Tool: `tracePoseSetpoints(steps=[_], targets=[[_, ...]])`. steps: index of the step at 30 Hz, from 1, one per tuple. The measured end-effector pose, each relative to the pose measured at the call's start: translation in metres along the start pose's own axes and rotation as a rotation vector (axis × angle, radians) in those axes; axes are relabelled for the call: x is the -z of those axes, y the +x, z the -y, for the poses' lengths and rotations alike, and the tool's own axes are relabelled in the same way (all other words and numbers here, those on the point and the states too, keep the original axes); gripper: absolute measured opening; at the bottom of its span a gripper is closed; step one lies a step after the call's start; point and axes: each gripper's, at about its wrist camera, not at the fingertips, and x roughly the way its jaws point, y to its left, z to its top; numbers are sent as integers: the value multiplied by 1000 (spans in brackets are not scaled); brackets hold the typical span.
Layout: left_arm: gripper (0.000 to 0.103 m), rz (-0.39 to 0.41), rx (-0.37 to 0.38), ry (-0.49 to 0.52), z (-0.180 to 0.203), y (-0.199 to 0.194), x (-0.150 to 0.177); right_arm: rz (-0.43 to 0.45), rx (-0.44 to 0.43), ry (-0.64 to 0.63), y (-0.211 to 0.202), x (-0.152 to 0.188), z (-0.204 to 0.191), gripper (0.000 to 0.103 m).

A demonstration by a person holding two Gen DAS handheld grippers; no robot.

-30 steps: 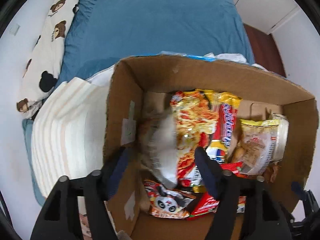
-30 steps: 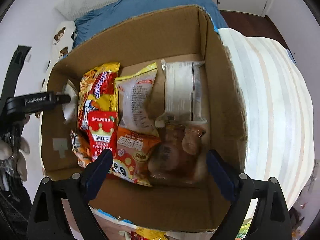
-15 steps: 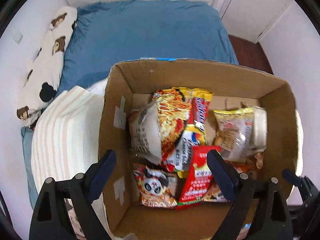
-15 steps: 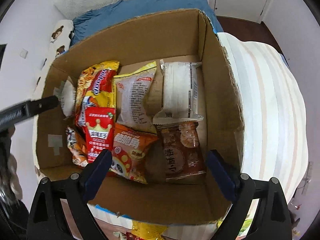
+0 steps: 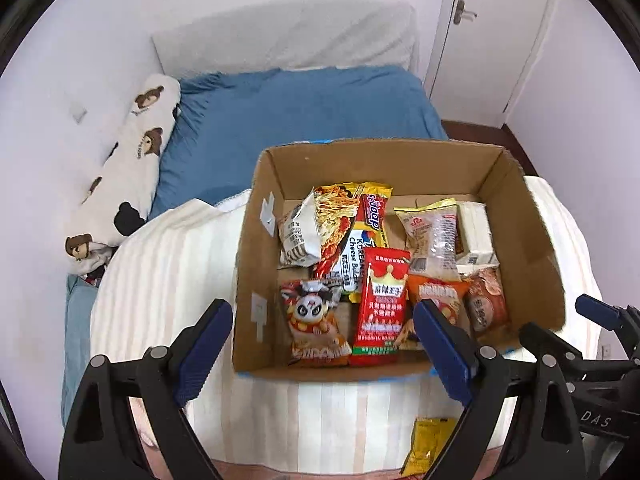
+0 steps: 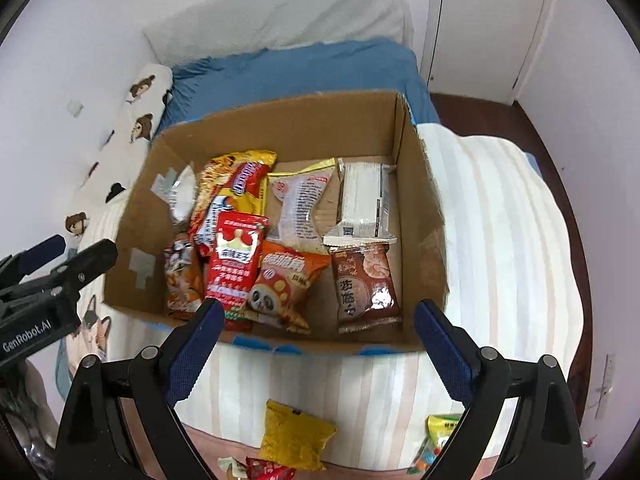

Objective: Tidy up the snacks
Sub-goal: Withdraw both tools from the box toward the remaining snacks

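Now we look down on an open cardboard box point(image 5: 256, 248) sitting on a cream striped blanket point(image 5: 168, 280) on the bed, whose blue sheet point(image 5: 300, 112) stretches behind it. Our left gripper point(image 5: 323, 330) hangs over the box's near edge with its jaws wide apart, having just been opening, and nothing lies between them. Our right gripper point(image 6: 316, 332) also has its jaws spread wide and empty above the near edge.

Inside the box the snacks lie packed together: a red crown packet point(image 5: 380, 304) in the near middle, a panda packet point(image 5: 314, 320) just left of it, a white-backed packet point(image 5: 298, 236) against the left wall, a noodle packet point(image 5: 334, 220) and a yellow-and-red packet point(image 5: 374, 216) behind. To the right we see a clear-fronted packet point(image 5: 434, 236), a white wrapped block point(image 6: 364, 200) and a brown cake packet point(image 6: 364, 284).

Outside the box, on the blanket near us, lies a yellow packet point(image 6: 294, 436), and a green-and-yellow packet point(image 6: 438, 432) sits further right. A bear-print pillow point(image 5: 128, 168) lies along the wall.
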Motion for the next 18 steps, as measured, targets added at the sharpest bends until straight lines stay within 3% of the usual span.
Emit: tracePoseSetpoints(steps=[12, 18], targets=[[93, 108, 41, -36, 2, -79, 57, 142, -44, -18, -81, 51, -10, 98], [93, 59, 67, -50, 13, -81, 96, 92, -90, 33, -82, 91, 14, 98]])
